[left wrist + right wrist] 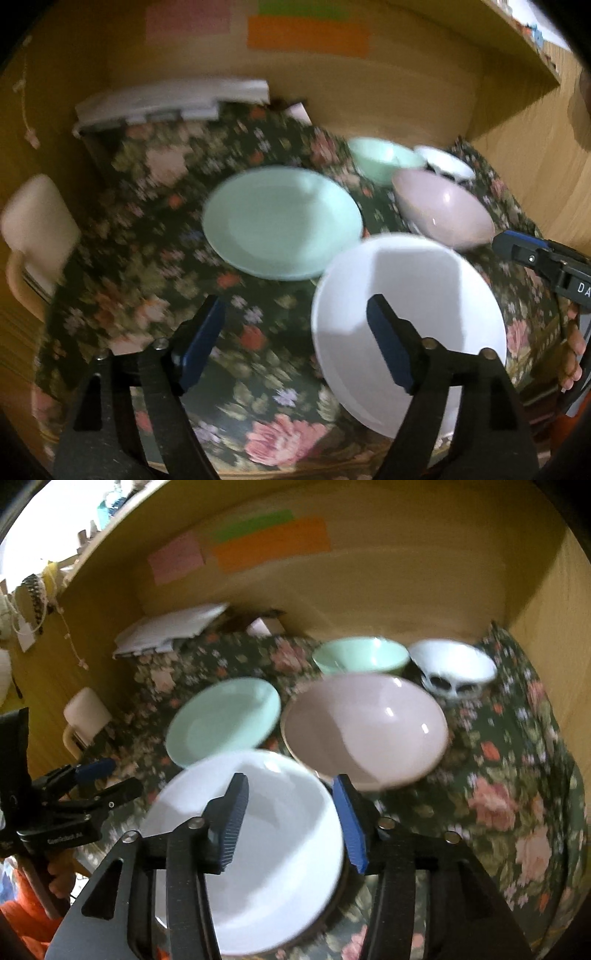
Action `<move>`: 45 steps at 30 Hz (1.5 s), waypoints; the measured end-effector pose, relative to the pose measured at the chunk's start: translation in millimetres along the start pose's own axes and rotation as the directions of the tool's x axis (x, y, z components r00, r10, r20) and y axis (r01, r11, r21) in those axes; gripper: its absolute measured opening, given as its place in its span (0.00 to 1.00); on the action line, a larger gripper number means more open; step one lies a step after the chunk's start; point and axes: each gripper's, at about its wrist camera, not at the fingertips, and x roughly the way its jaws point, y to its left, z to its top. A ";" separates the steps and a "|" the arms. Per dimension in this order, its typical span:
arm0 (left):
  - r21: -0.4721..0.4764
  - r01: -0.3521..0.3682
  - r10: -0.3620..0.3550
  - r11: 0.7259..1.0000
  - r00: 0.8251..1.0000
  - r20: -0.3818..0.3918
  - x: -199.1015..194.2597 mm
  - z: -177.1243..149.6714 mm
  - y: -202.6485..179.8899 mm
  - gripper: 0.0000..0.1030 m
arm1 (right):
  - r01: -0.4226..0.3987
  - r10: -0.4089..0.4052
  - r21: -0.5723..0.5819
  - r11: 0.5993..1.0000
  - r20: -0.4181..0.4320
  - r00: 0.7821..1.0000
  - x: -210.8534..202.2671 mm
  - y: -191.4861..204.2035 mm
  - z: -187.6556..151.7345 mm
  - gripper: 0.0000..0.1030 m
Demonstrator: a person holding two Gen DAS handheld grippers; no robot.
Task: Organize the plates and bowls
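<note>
A white plate [410, 291] [273, 853] lies nearest on the floral cloth. A mint green plate [282, 221] [223, 720] lies behind it to the left. A pink bowl [443, 206] [365, 727] stands to the right, with a mint green bowl [384, 158] [360, 657] and a white patterned bowl [445, 162] [452, 668] behind it. My left gripper [295, 339] is open and empty, its right finger over the white plate. My right gripper [291, 816] is open and empty, above the white plate's right part; it also shows at the right edge of the left wrist view [535, 258].
The floral cloth [155, 206] [498, 775] covers a desk inside a wooden alcove with coloured notes on the back wall [273, 542]. A white box [170, 101] lies at the back left. A cream mug [37, 229] [86, 712] stands at the left.
</note>
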 end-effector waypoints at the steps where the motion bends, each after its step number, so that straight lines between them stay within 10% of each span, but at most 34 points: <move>1: 0.000 -0.010 0.010 1.000 1.000 0.015 -2.6 3.5 1.9 0.82 | -0.004 0.004 -0.009 1.000 0.015 1.000 0.0 3.7 5.4 0.49; 17: -0.118 -0.086 0.093 0.989 0.994 0.055 22.1 50.9 58.2 0.91 | -0.036 0.036 -0.116 0.993 -0.001 0.999 55.5 37.5 65.1 0.56; 37: -0.141 -0.084 0.069 0.986 0.992 -0.109 100.8 51.3 85.3 0.91 | -0.019 -0.036 -0.170 0.985 -0.315 0.948 179.8 29.1 101.4 0.54; 45: -0.149 -0.040 0.016 0.988 0.987 -0.159 121.8 50.9 89.4 0.64 | -0.040 -0.021 -0.138 0.990 -0.418 0.908 200.9 23.2 104.2 0.34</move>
